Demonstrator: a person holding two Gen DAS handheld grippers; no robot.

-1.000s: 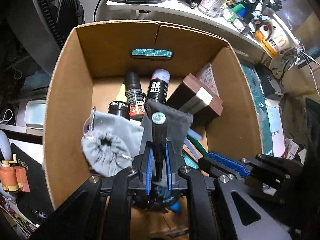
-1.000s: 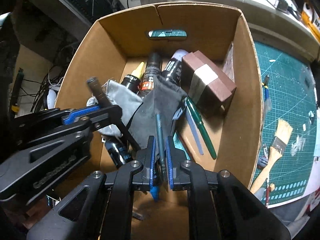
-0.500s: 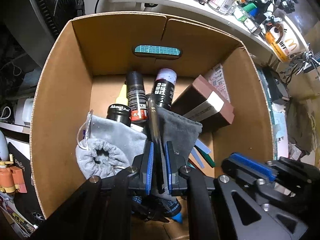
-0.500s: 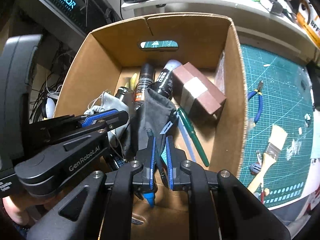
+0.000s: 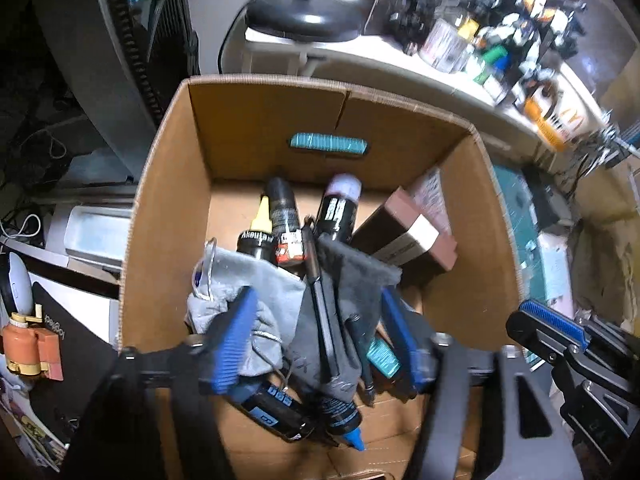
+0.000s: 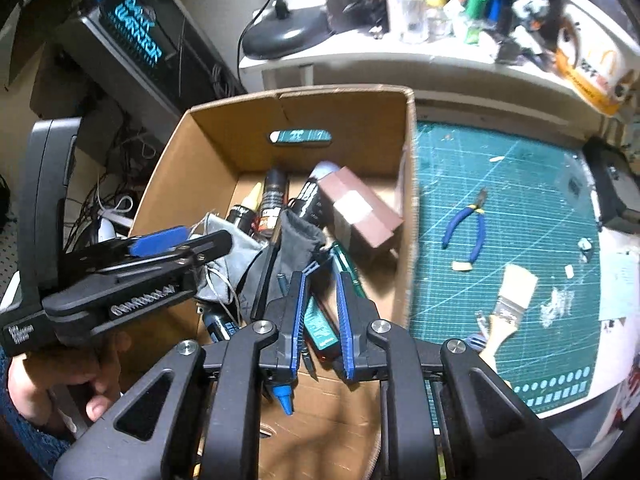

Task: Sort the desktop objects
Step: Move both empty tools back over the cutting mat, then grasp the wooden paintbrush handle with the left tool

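Observation:
An open cardboard box point(image 5: 168, 216) point(image 6: 406, 200) holds spray cans point(image 5: 340, 210), a yellow-tipped bottle point(image 5: 259, 228), grey cloth pouches point(image 5: 352, 280), a brown block point(image 5: 416, 240) and pens. A black pen-like tool point(image 5: 320, 300) lies on the dark pouch in the box. My left gripper point(image 5: 316, 336) is open and empty above the box's near side. My right gripper point(image 6: 320, 312) is open and empty above the box; a thin pen point(image 6: 282, 284) lies below it. On the green cutting mat point(image 6: 540, 184) lie blue pliers point(image 6: 468, 228) and a paintbrush point(image 6: 508, 308).
A white shelf point(image 6: 400, 64) behind the box carries a black lamp base point(image 6: 280, 36), jars and model figures. A computer tower point(image 6: 132, 52) stands at the left. A mouse point(image 5: 18, 284) and an orange item point(image 5: 28, 348) sit left of the box.
Both grippers opened: the left let go of the black tool, the right let go of the thin pen, and both now lie in the box. Both grippers pulled back and up.

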